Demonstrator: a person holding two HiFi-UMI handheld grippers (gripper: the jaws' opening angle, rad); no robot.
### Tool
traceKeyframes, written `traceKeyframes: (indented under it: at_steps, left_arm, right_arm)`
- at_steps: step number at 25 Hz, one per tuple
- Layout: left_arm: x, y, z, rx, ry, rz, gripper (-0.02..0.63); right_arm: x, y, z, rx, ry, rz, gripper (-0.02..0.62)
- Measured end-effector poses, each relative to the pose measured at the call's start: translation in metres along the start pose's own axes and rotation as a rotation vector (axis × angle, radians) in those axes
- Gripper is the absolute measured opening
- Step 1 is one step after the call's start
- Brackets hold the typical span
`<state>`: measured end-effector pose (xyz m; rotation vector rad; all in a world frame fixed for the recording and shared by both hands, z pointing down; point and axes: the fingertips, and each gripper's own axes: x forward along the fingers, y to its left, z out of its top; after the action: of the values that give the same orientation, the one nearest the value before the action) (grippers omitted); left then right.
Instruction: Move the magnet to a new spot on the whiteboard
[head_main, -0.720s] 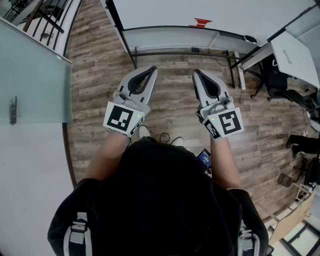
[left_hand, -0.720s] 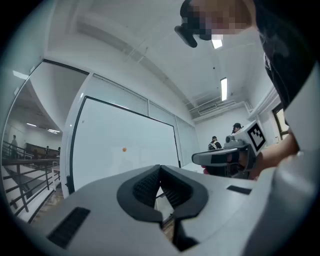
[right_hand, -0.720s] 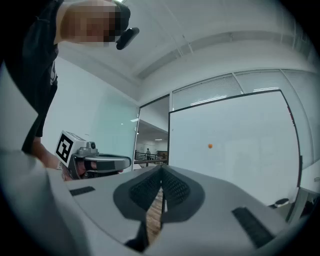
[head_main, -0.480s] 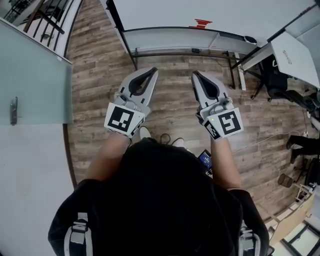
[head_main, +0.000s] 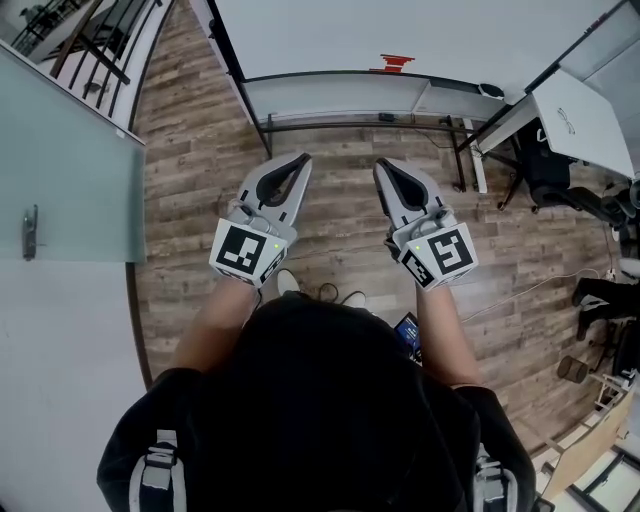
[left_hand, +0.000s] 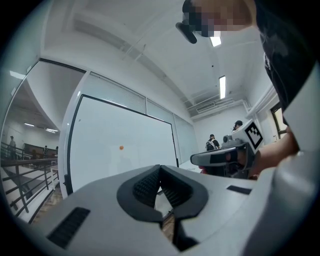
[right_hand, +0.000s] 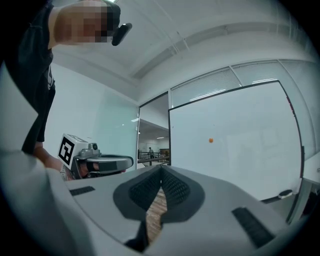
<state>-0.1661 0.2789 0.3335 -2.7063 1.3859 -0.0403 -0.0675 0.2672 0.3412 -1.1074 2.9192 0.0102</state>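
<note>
The small orange-red magnet (head_main: 397, 63) sits on the whiteboard (head_main: 330, 35) that stands ahead of me. It shows as an orange dot (left_hand: 121, 147) in the left gripper view and again as the magnet (right_hand: 211, 140) in the right gripper view. My left gripper (head_main: 303, 158) and right gripper (head_main: 380, 165) are held side by side over the wooden floor, well short of the board, pointing level at it. Both are shut with nothing between the jaws. The left gripper (left_hand: 160, 167) and right gripper (right_hand: 161, 168) each see the other at their side.
The board's tray (head_main: 350, 115) and black frame legs (head_main: 245, 100) stand on the wooden floor. A glass wall with a door (head_main: 60, 200) is at the left. A white desk (head_main: 580, 120) and chairs are at the right. Two people (left_hand: 215, 142) stand far off.
The whole scene has slid slightly down in the head view. Both grippers stay shut and side by side, about as far from the board as before.
</note>
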Motion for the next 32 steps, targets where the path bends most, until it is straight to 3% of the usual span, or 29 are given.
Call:
traceKeyframes:
  at_steps: [22, 32]
  left_arm:
    - [0.041, -0.092, 0.006, -0.012, 0.009, 0.084, 0.002]
    - [0.062, -0.078, -0.004, -0.018, 0.022, 0.092, 0.002]
  right_arm:
    - [-0.076, -0.044, 0.006, -0.016, -0.021, 0.117, 0.000]
    - [-0.053, -0.060, -0.003, -0.021, -0.007, 0.154, 0.000]
